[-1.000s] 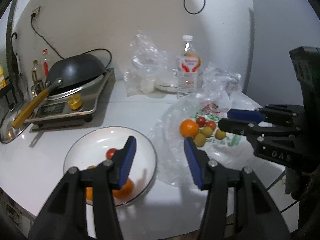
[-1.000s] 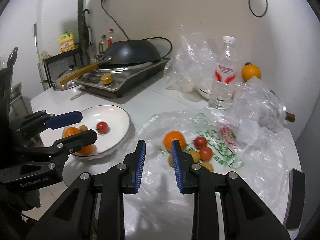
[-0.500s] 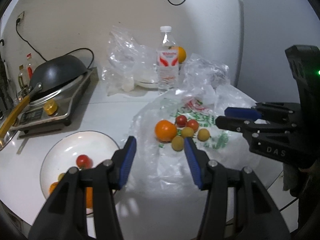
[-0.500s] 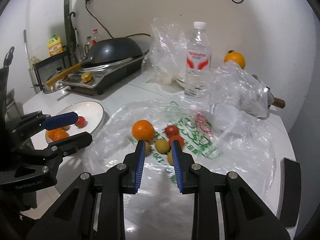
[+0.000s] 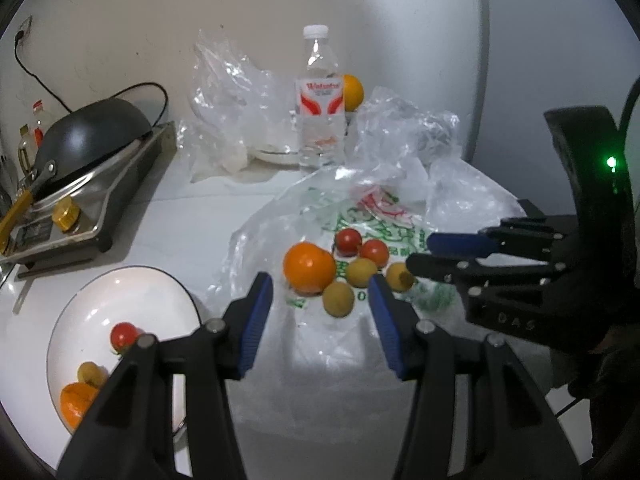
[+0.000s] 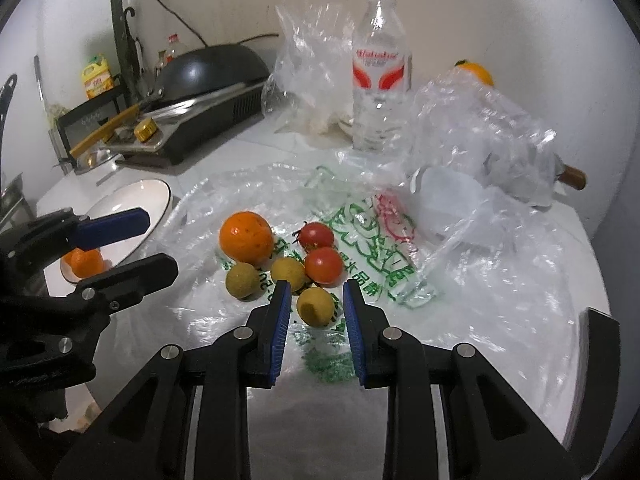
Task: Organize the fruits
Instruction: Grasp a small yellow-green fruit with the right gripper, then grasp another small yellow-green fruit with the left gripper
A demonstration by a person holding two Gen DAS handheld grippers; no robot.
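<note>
Left view, jaws: left gripper [image 5: 320,292] stands wide apart, holding nothing, low over the white table [image 5: 192,216].
Left view, fruit at the jaws: one small yellow fruit [image 5: 338,299] lies in the gap ahead of the blue pads, nearer the right one; the orange [image 5: 309,267] sits just beyond the gap, toward the left pad.
Left view, rest of the pile: two tomatoes [image 5: 362,246] and another yellow fruit [image 5: 361,272] lie behind, all on a flat plastic bag [image 5: 320,352].
Left view, plate: white plate [image 5: 132,292] to the left of the jaws carries a tomato, a small yellow fruit and an orange piece.
Left view, other tool: right gripper [image 5: 420,254] reaches in from the right, its tips at a yellow fruit [image 5: 398,277].

Right view, jaws: right gripper [image 6: 314,306] is narrowly parted, with the nearest yellow fruit [image 6: 316,306] sitting between the pad tips; I cannot tell whether the pads touch it.
Right view, pile: orange [image 6: 246,237], two tomatoes [image 6: 320,250] and two more yellow fruits [image 6: 266,276] lie just beyond, touching one another.
Right view, background: water bottle [image 6: 380,68] stands upright behind, crumpled bags [image 6: 480,128] beside it, a stove with a pan [image 6: 208,76] at left.
</note>
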